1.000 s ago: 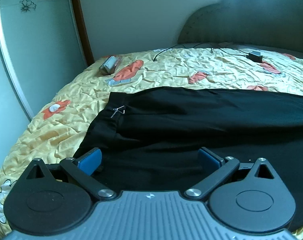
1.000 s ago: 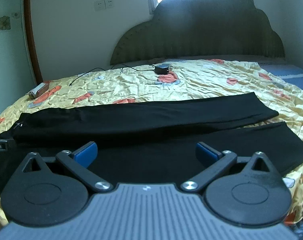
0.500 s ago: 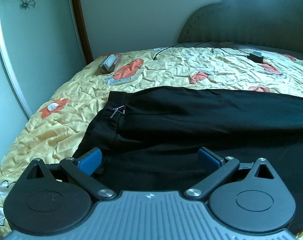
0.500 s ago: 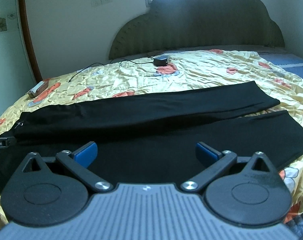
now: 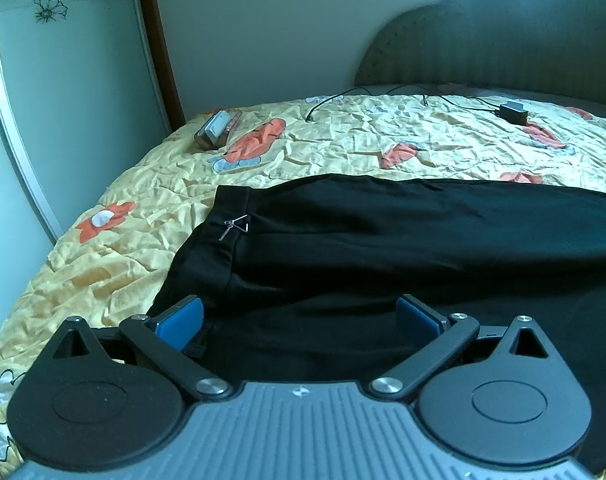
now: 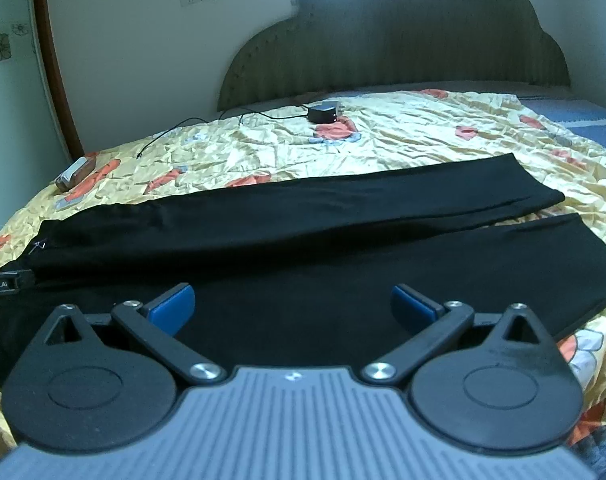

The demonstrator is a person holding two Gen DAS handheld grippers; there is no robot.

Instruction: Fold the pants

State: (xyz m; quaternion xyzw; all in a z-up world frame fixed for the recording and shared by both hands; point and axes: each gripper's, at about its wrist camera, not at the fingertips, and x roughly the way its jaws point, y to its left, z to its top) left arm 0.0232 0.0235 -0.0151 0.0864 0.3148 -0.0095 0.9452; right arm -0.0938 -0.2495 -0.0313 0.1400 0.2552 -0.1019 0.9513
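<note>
Black pants (image 5: 383,248) lie flat across a yellow flowered bedspread, waistband to the left with a small metal clasp (image 5: 235,225), both legs running right. In the right wrist view the pants (image 6: 303,232) show both leg ends at the right. My left gripper (image 5: 299,320) is open and empty, low over the waist end near the front edge. My right gripper (image 6: 291,306) is open and empty, over the near leg. The left gripper's side (image 6: 7,282) shows at the far left of the right wrist view.
A black charger with cable (image 6: 323,113) lies near the dark headboard (image 6: 395,52). A small box (image 5: 217,130) sits at the bed's far left corner. A wardrobe door (image 5: 63,80) stands left of the bed. The yellow bedspread (image 5: 103,264) surrounds the pants.
Both views have shifted slightly: the pants sit a little lower and closer in the frames. Both grippers stay open. The pants have not moved.
</note>
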